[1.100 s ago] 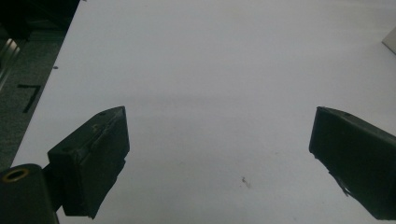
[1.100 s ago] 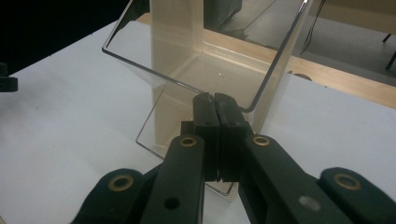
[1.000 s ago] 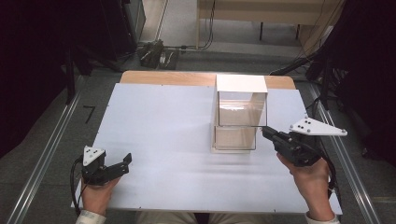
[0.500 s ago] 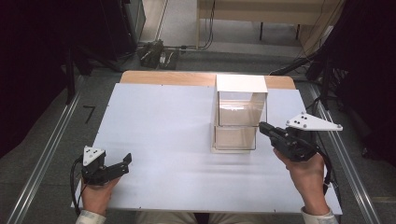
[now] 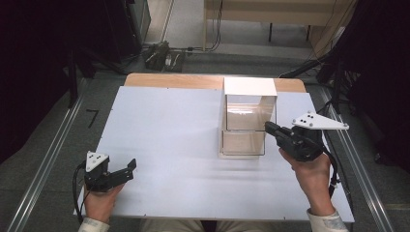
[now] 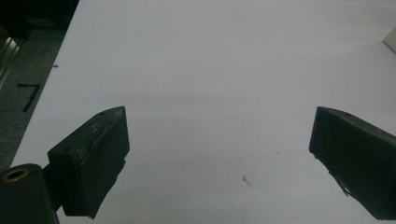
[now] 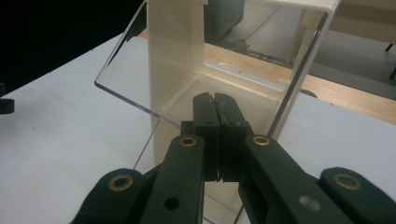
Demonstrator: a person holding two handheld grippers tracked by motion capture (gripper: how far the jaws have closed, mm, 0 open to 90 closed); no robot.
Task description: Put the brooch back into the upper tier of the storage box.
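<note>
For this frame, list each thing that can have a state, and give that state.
Clear box: upright on the table, clear front door swung open.
Left claw: open, empty, over the white table.
Right claw: shut, tips at the box's door edge; whether it pinches the door is unclear.

A white tabletop (image 5: 169,130) is lying open across its whole left and middle, giving a gripper free passage there. The left gripper (image 5: 126,170) is resting near the front left corner with its jaws spread wide, and bare surface is stretching ahead of it in the left gripper view. The one obstacle is a clear box (image 5: 249,118) with a white top, standing upright on the right half toward the far edge. Its front is standing open, with a clear panel (image 7: 135,70) jutting forward at the opening. The right gripper (image 5: 269,127) is sitting at the box's front right edge, jaws pressed together, nearly filling that gap.
</note>
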